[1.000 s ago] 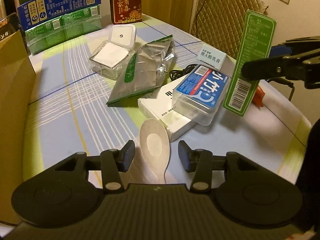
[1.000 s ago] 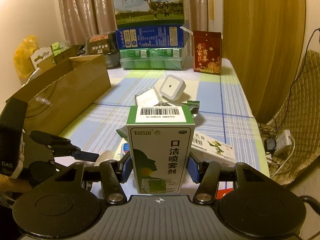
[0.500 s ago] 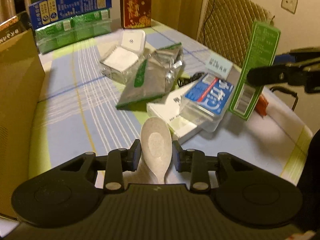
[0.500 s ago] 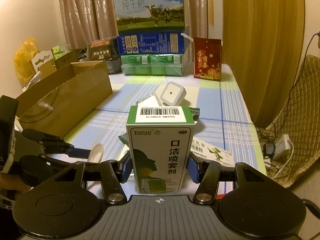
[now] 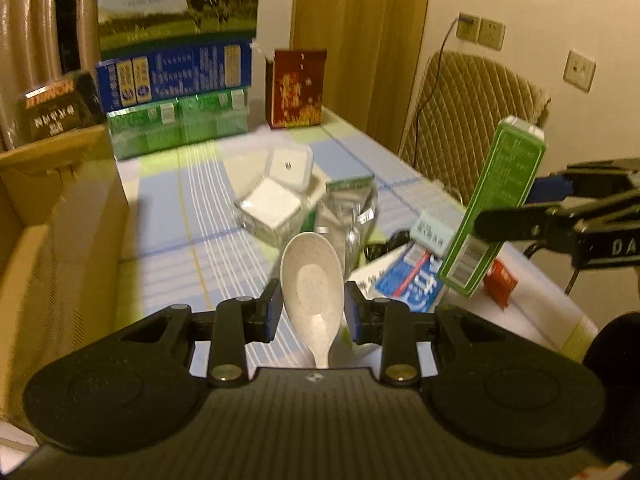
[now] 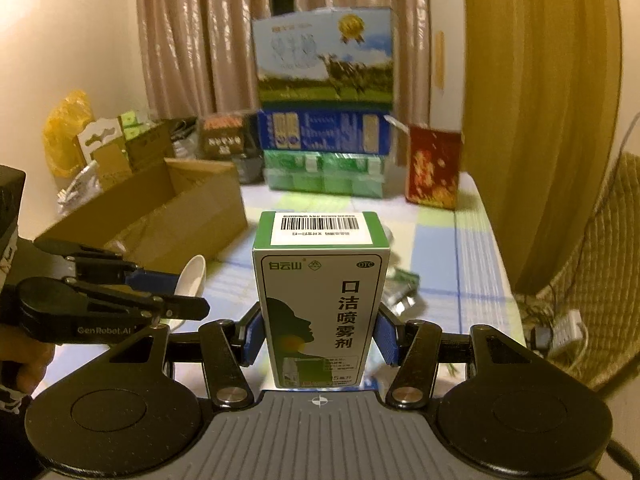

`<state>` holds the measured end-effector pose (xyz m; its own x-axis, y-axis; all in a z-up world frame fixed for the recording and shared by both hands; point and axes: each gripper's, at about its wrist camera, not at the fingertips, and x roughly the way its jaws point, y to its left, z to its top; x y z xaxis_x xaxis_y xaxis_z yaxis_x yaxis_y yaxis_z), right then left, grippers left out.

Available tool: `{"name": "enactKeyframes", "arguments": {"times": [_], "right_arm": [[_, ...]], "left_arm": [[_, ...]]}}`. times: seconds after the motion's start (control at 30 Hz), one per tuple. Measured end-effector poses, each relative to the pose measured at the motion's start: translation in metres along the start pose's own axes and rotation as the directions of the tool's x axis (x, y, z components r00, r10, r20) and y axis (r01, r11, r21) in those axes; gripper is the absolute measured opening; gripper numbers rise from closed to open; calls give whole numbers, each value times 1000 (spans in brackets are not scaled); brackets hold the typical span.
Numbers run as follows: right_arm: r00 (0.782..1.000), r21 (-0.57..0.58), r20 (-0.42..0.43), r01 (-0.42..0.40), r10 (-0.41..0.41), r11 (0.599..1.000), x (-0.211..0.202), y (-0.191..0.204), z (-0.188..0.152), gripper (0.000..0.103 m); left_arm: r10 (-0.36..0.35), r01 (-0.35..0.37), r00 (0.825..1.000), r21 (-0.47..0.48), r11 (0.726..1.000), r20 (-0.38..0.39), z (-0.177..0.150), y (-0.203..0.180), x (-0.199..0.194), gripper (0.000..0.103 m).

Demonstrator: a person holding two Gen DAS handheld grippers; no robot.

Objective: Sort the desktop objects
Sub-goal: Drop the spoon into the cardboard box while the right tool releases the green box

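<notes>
My left gripper (image 5: 312, 312) is shut on a white speckled spoon (image 5: 312, 276) and holds it lifted above the table, bowl pointing forward. The spoon also shows in the right wrist view (image 6: 192, 276), held in the left gripper (image 6: 176, 292). My right gripper (image 6: 318, 336) is shut on a green and white spray box (image 6: 320, 300) with a barcode on top, held upright in the air. In the left wrist view the box (image 5: 496, 208) hangs tilted at the right, above the pile.
An open cardboard box (image 6: 160, 208) stands at the table's left. On the checked tablecloth lie a clear plastic case (image 5: 280, 200), a foil pouch (image 5: 348, 208), a blue-labelled case (image 5: 412, 280) and small boxes. Milk cartons (image 6: 324, 120) and a red box (image 6: 432, 168) stand at the back.
My left gripper closed on the spoon and lifted it off the table, tilting the view upward. The right gripper has kept hold of the spray box and moved forward a little.
</notes>
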<state>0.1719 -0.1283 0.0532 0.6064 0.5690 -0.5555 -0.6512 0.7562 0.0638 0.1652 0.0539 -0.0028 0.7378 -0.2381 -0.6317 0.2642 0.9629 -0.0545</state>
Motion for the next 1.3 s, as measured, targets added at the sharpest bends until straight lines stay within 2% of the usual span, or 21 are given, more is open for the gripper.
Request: {"name": "enactKeyframes", "arguments": {"times": [0.2,0.33,0.53,0.67,0.9,1.1,1.13,1.17,1.3], "right_arm": [[996,-33,57,-67,69,997,2,38,42,53],[987,-46,80,-137,140,990,17,74,72,53],[961,-34,95,-257,259,966,55,134,113,53],[953,-28,75,-293,294,956,87,166,129,53],[945,-5,22,-326,326,945,141,195,139,53],[945,7,-39,-324,324,946,175,205,123,53],[945,9,-50,-324,324,946,180,206,120,53],[944,7,-59,-324,324,946,183,208,117,53],[940,7,-103,-326,325,945,200,211,107,53]], "left_arm": [[32,-31,998,-20,999,61,27,24,-39,27],[84,-82,991,-24,996,102,43,50,-71,27],[196,-192,972,-42,980,126,55,109,-116,27],[260,-253,957,-71,965,127,59,154,-132,27],[298,-284,947,-121,951,121,54,216,-126,27],[305,-289,947,-153,945,99,39,247,-107,28],[306,-289,948,-162,943,89,35,252,-104,30],[307,-290,948,-172,941,80,31,255,-101,38],[310,-293,948,-187,938,67,16,267,-97,39]]}}
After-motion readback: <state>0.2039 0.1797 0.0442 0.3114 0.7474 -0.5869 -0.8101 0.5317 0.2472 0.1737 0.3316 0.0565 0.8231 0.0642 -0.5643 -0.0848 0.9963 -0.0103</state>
